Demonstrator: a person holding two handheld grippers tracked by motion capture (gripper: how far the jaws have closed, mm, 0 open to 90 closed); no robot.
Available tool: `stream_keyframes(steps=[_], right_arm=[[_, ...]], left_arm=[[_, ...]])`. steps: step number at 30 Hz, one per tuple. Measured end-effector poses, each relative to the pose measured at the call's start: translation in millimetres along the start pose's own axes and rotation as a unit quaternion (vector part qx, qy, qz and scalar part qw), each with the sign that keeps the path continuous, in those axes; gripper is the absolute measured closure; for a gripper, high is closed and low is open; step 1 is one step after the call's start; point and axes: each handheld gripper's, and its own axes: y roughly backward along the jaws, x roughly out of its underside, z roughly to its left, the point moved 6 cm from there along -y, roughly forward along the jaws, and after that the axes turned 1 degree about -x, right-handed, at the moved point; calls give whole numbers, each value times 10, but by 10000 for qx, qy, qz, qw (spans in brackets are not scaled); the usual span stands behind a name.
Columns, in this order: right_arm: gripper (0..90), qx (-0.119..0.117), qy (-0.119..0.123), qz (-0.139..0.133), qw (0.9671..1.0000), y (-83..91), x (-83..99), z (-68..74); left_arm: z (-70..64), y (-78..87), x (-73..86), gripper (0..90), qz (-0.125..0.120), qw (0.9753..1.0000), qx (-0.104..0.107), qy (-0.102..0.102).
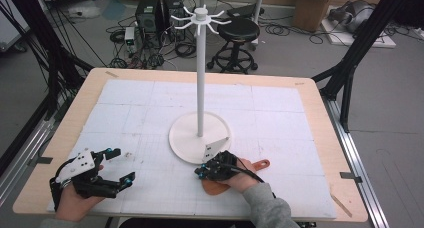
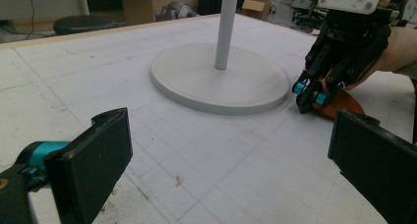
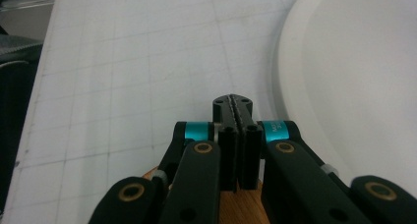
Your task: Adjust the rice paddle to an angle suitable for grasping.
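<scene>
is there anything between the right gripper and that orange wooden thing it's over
Nothing visible. The right gripper sits directly over the orange wooden utensil, jaws closed together above its wood, beside the white stand's base. Whether they pinch it can't be told.

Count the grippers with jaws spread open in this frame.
1. The left gripper, at the table's near left corner, has its jaws wide apart and empty. The right gripper, just in front of the white stand's base, has its jaws pressed together over a wooden utensil.
</scene>
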Motion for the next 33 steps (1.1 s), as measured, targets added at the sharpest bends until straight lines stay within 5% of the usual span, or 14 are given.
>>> stream_keyframes(steps=[10,33], right_arm=[[891,72,-128,98,9998,147,151,84],[891,121,-1089,-182,9938,841,949,272]], left_arm=[[2,-30,8,34,75,9999,-36,-147],[34,-53,-26,34,-1,10000,-32,-95]])
